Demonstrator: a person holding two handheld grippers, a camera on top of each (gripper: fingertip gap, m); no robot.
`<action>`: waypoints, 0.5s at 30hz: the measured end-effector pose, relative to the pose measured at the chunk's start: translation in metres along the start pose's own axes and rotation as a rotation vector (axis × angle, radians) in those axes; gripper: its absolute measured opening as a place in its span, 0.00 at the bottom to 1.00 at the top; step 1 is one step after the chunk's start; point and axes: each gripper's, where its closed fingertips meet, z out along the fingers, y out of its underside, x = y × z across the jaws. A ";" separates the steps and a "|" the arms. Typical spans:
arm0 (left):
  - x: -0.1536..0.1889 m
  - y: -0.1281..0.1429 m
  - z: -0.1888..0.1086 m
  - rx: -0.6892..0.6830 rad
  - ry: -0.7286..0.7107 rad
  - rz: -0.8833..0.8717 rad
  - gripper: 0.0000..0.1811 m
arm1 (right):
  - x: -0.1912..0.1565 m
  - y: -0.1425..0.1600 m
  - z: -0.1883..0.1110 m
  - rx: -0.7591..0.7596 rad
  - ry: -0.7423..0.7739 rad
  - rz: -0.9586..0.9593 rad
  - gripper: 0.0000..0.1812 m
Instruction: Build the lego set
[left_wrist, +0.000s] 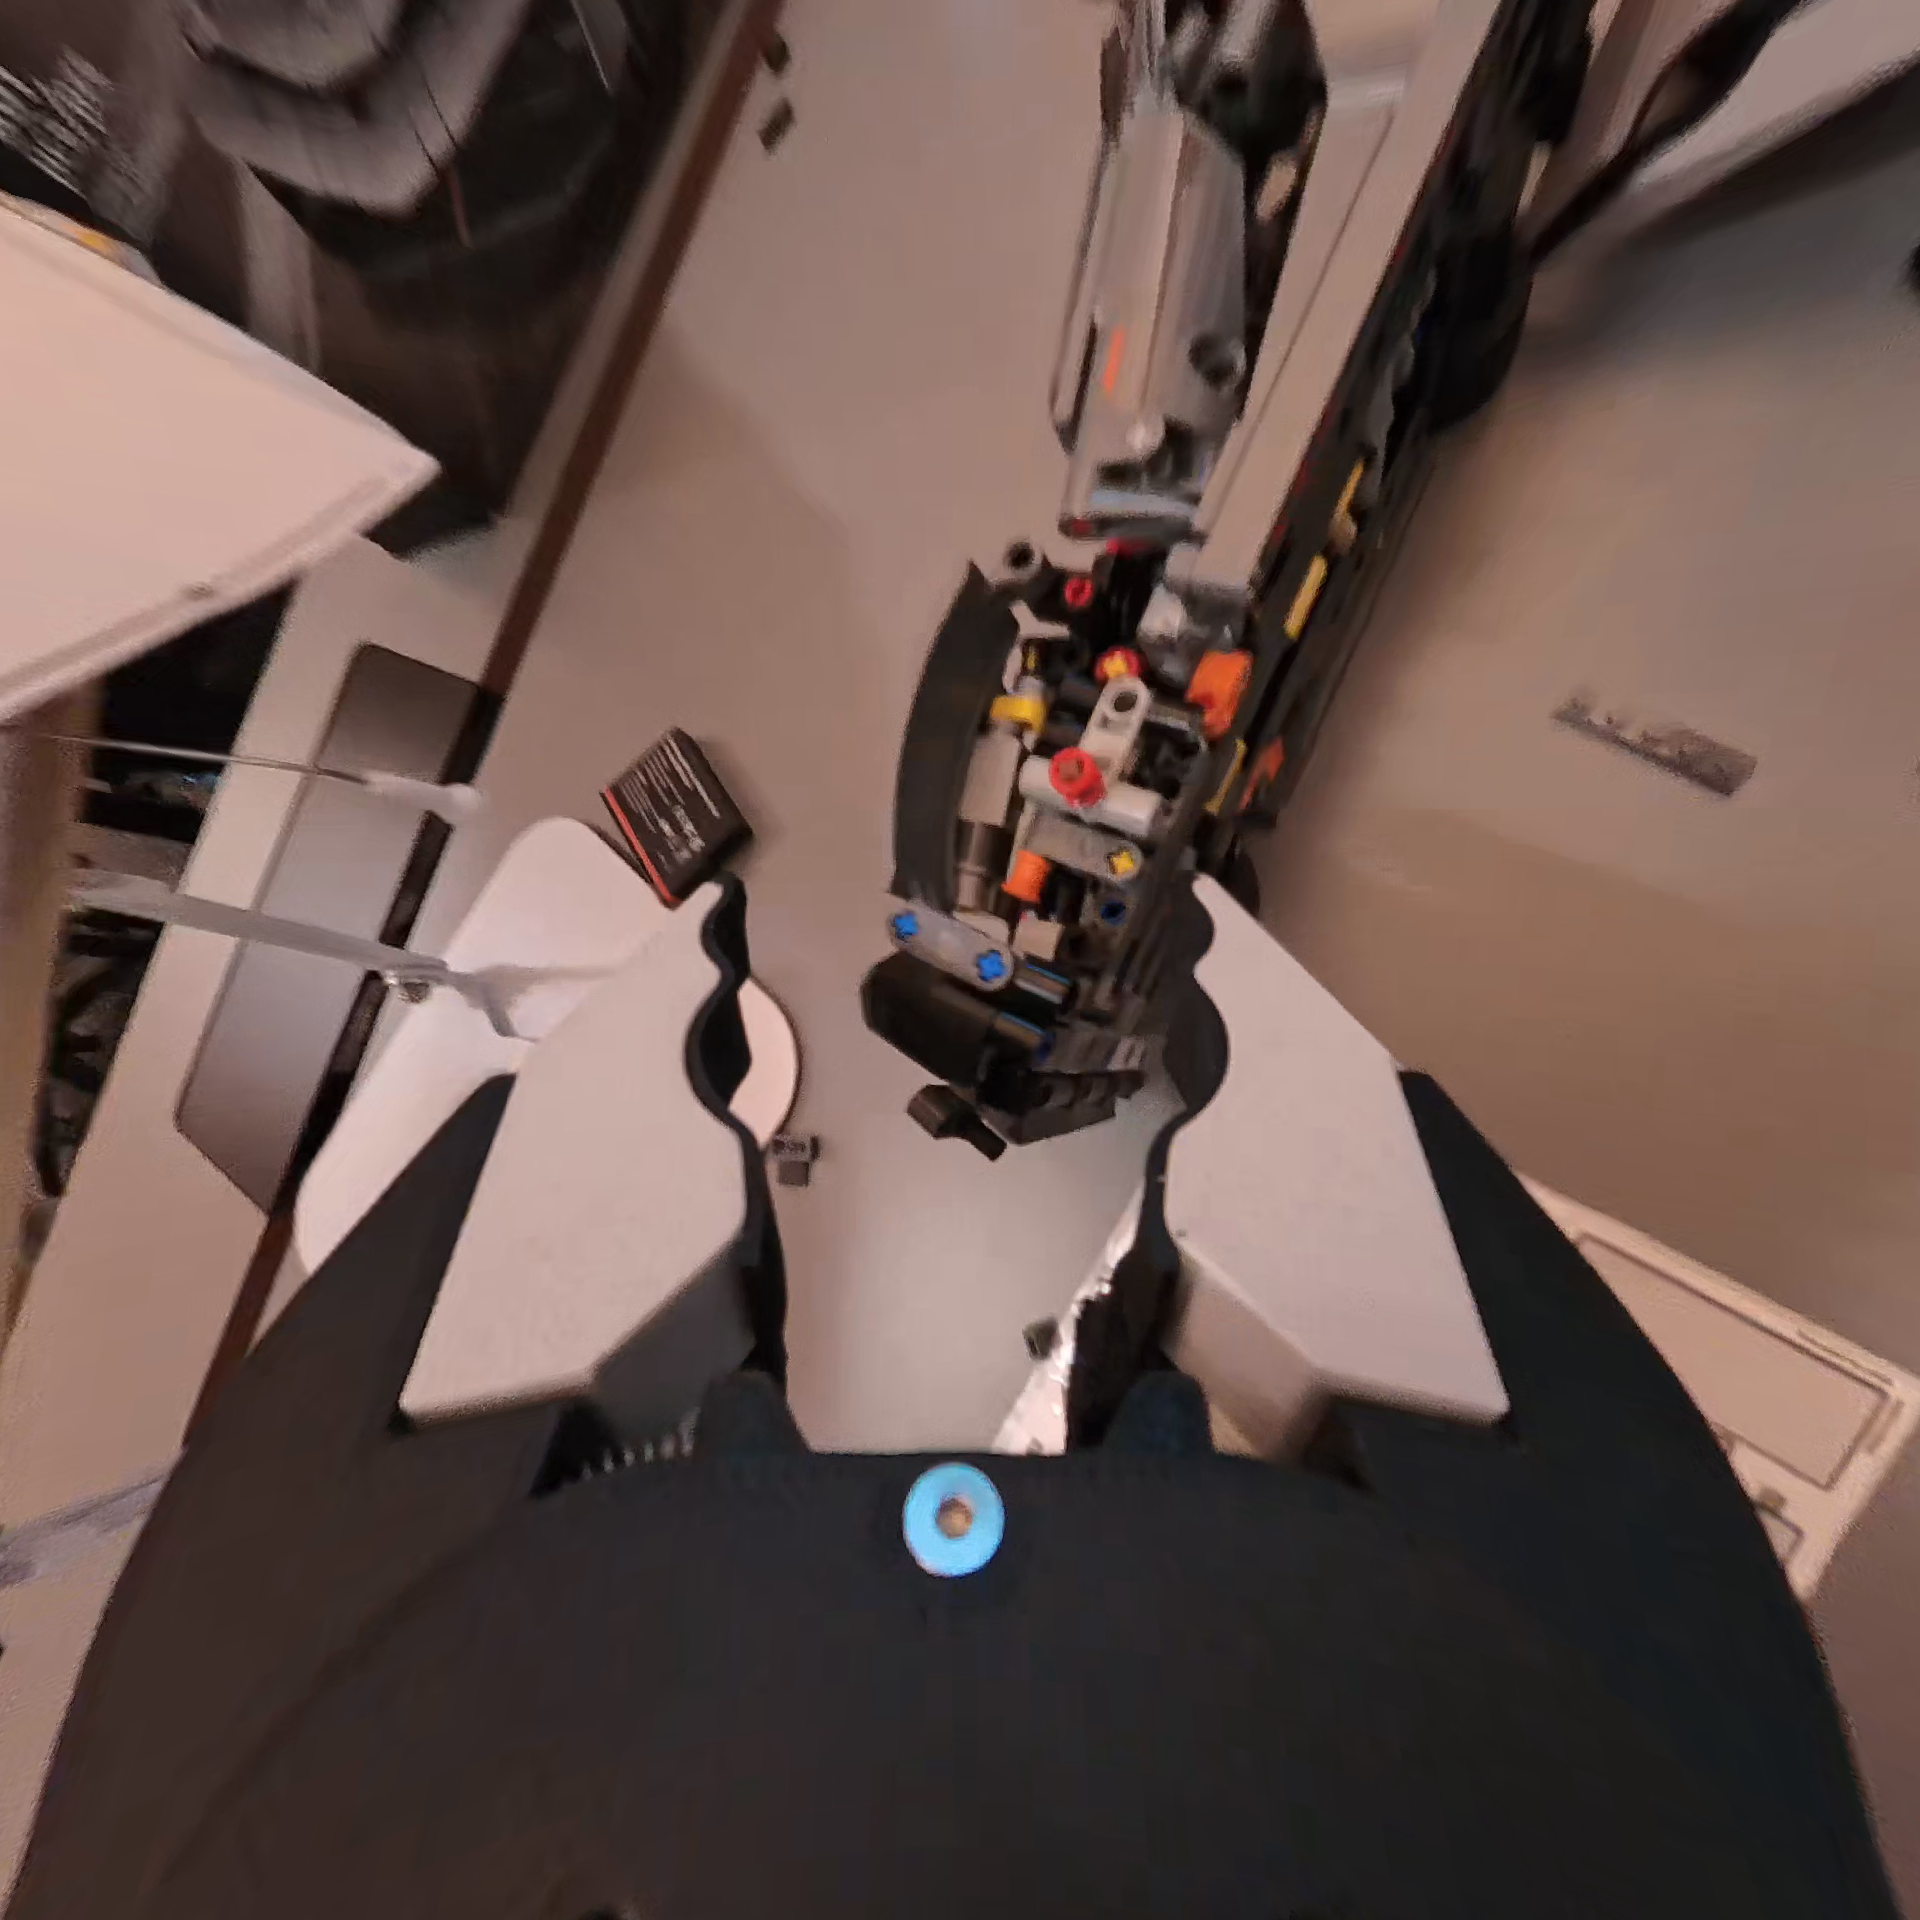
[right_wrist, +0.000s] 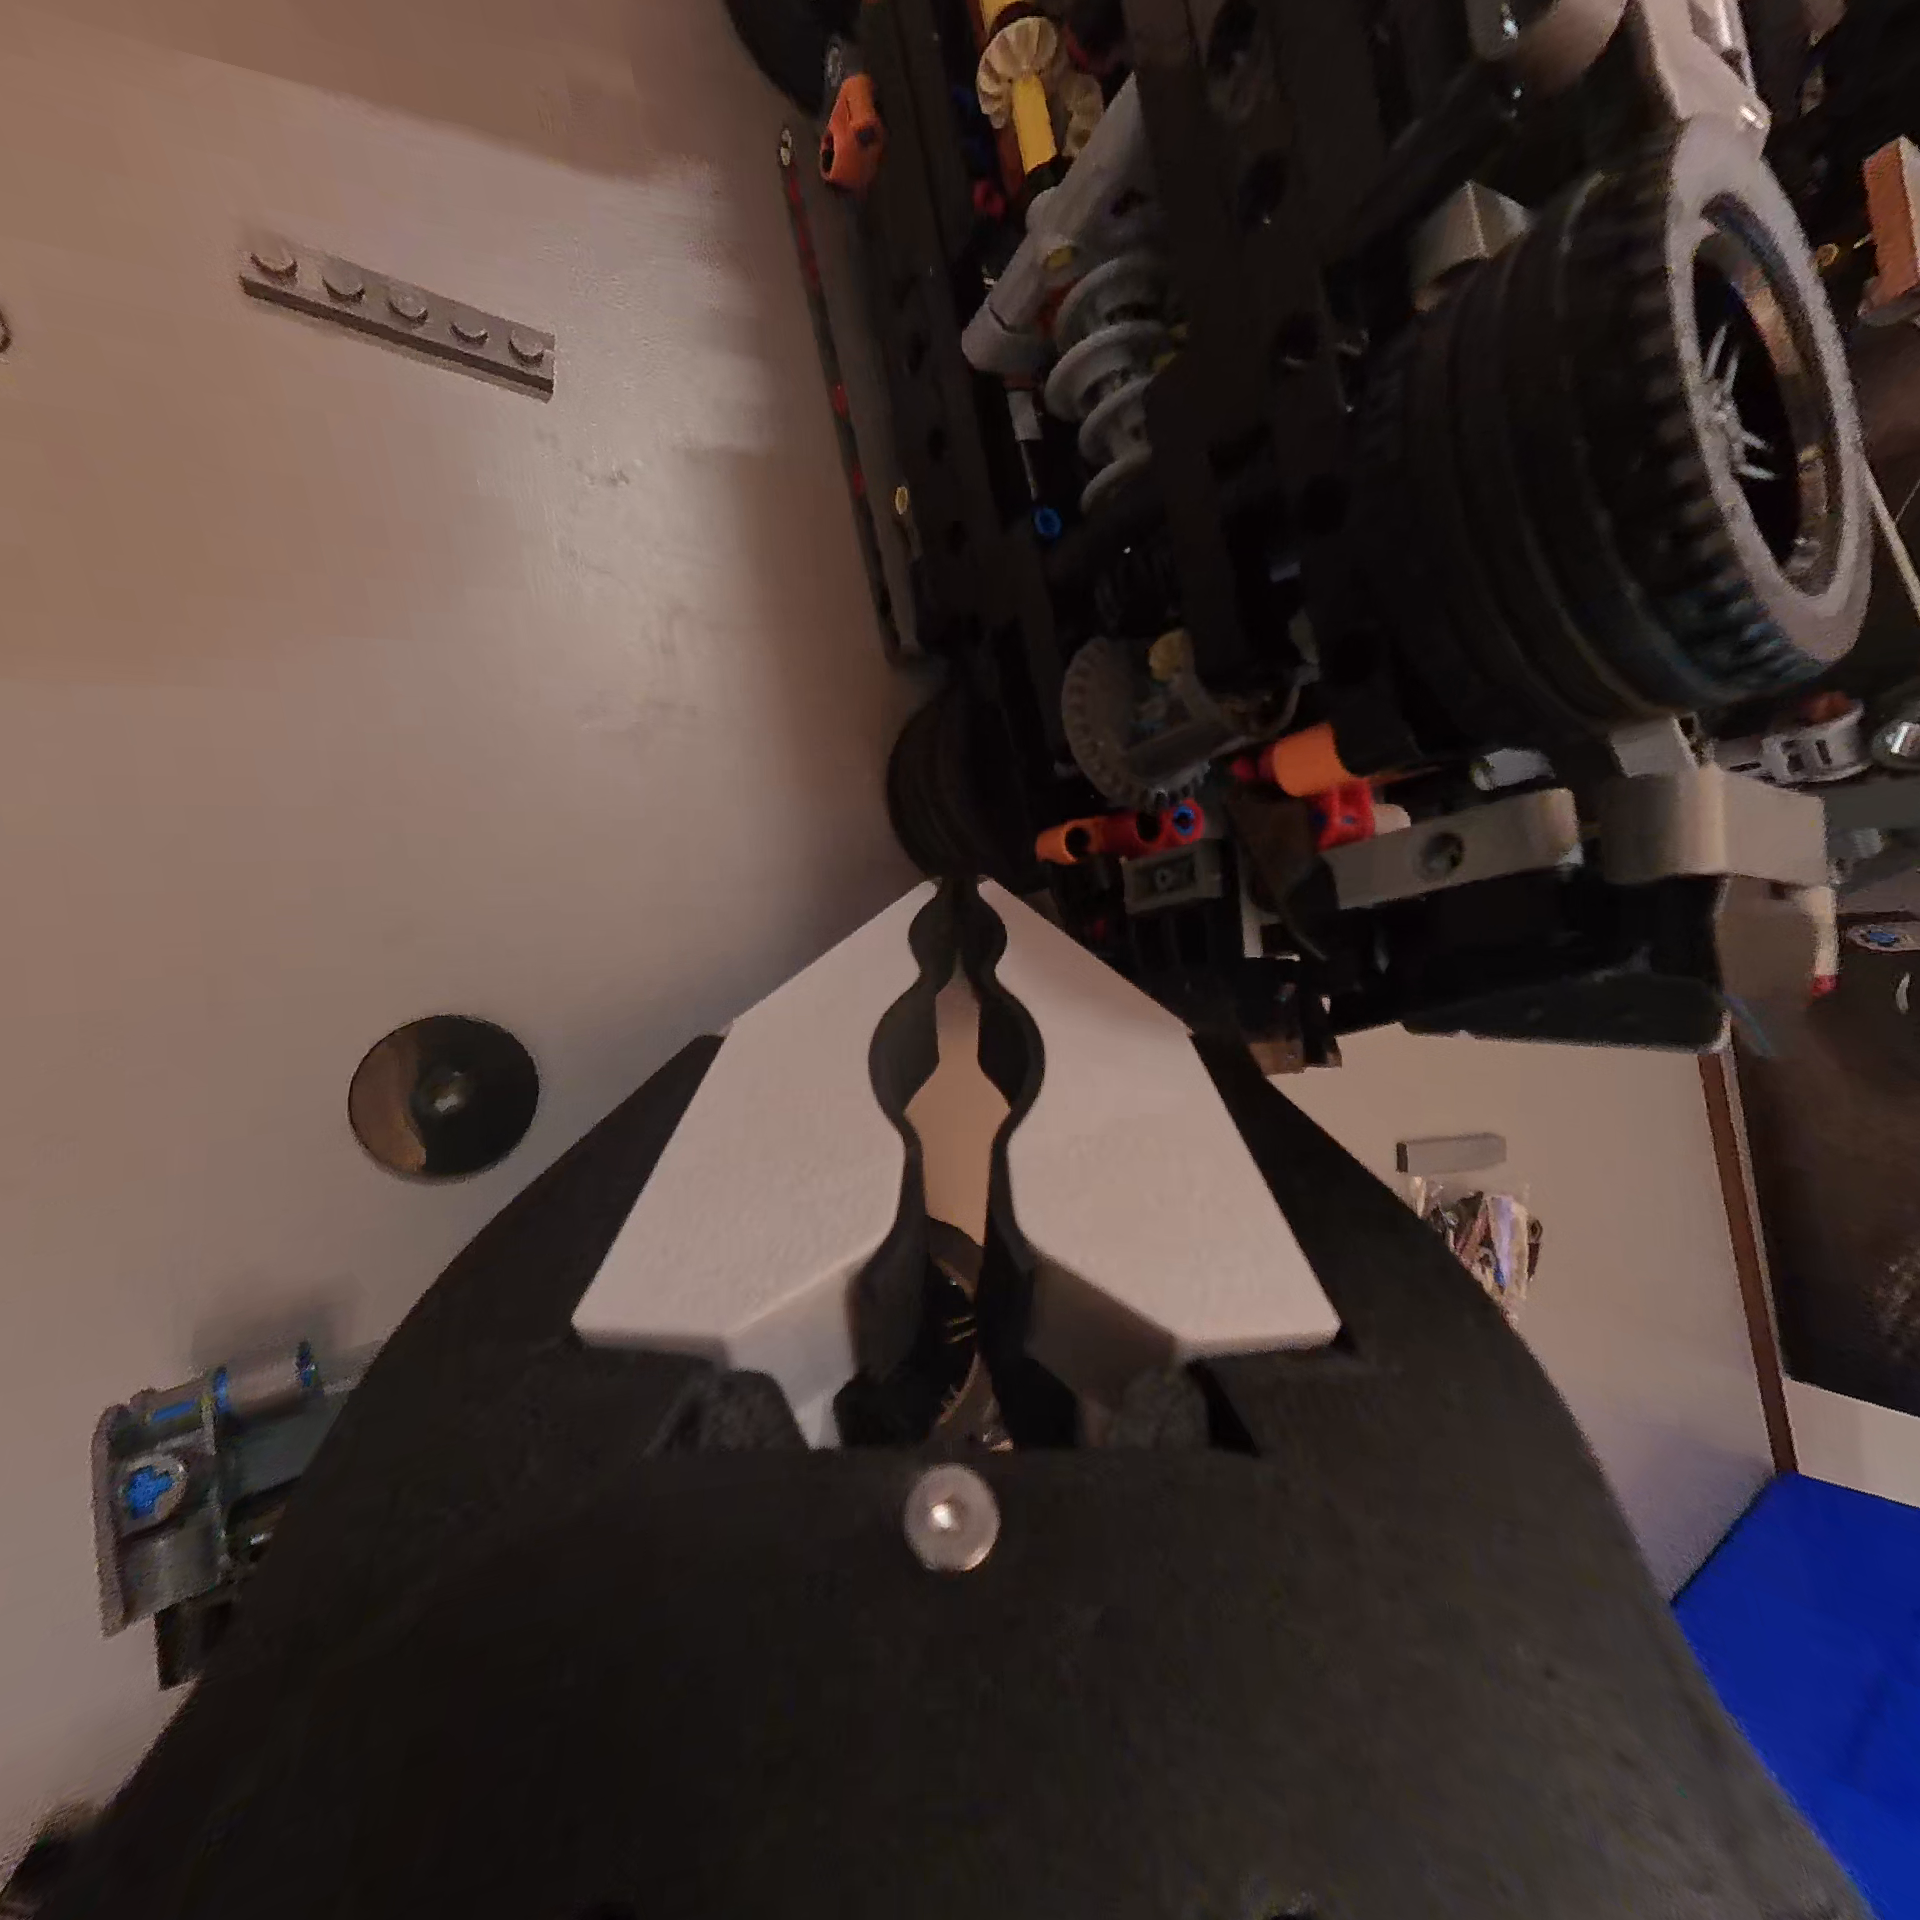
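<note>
The left hand-held gripper (left_wrist: 961, 935) is spread wide, its white fingers (left_wrist: 582, 1122) with black wavy pads standing well apart and holding nothing. Between and just beyond them, the lego car chassis (left_wrist: 1081, 831) rests on the pale worktop (left_wrist: 831, 416), a black frame packed with grey beams, red, orange, yellow and blue pins and a curved black arch on its left side; its near end lies close to the right finger. A small black box with a red edge (left_wrist: 675, 816) sits on the worktop left of the model, and a grey studded plate (left_wrist: 1657, 750) lies apart to the right. In the right wrist view, the right hand-held gripper (right_wrist: 958, 894) has its fingers drawn together so that the tips meet, right up against a small black wheel (right_wrist: 925, 779) at the side of the chassis (right_wrist: 1195, 520); whether the tips pinch anything cannot be told. A large black tyre with a silver rim (right_wrist: 1621, 436) stands on the model's far side, with a grey spring shock absorber (right_wrist: 1107, 374) and a dark gear (right_wrist: 1132, 727) inside the frame. On the worktop (right_wrist: 416, 675) lie the grey studded plate (right_wrist: 400, 312), a dark round disc (right_wrist: 445, 1096) and a small grey sub-assembly with blue pins (right_wrist: 187, 1475) at the lower left.
</note>
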 end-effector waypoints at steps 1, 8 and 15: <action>0.004 0.005 0.004 -0.028 0.022 0.007 0.43 | 0.000 0.000 0.000 0.006 -0.004 0.006 0.00; 0.017 0.016 0.024 -0.077 0.089 0.009 0.36 | -0.003 -0.002 0.001 0.025 -0.024 0.025 0.00; 0.019 0.015 0.023 -0.078 0.097 0.019 0.35 | -0.003 -0.004 0.002 0.033 -0.028 0.032 0.00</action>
